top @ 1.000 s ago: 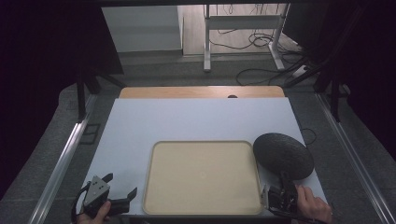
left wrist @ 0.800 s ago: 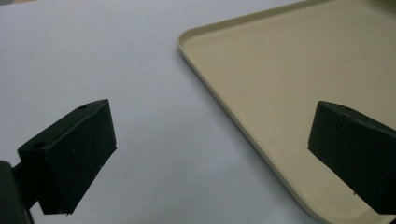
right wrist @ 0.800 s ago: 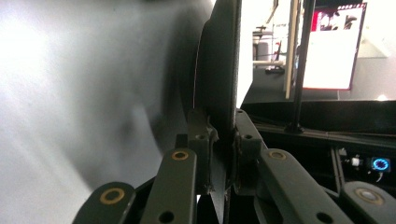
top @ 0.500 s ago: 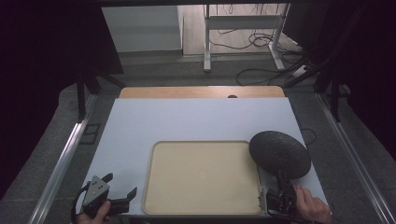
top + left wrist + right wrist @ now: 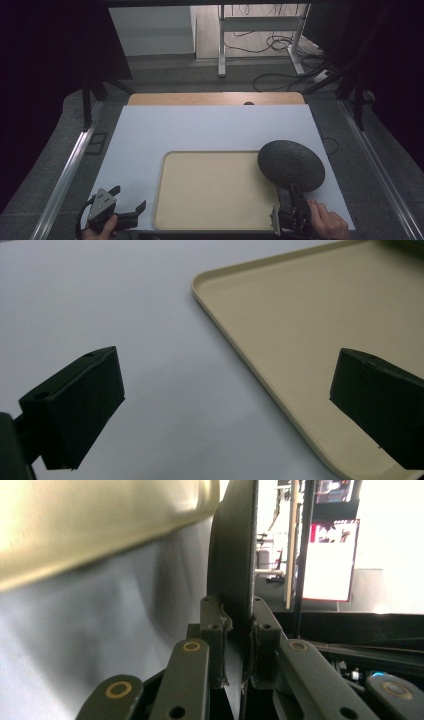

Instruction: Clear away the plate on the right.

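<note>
Gripping: we see the right gripper [image 5: 291, 194] pinching the near rim of the dark plate [image 5: 291, 165]; in the right gripper view its jaws press on both faces of the plate [image 5: 234, 555] edge.
Plate position: we note it raised and tilted, its far part over the right edge of the beige tray [image 5: 215, 190], the rest above the white table [image 5: 200, 127].
Left gripper: we find the left gripper [image 5: 131, 201] at the near left corner of the table, just beside the tray, with jaws spread wide and nothing between them.
Left gripper view: we see one jaw over the table [image 5: 125, 330], the other over the tray [image 5: 300, 305] corner.
Hands: we see the right hand [image 5: 327, 222] and left hand [image 5: 97, 231] at the near edge.
</note>
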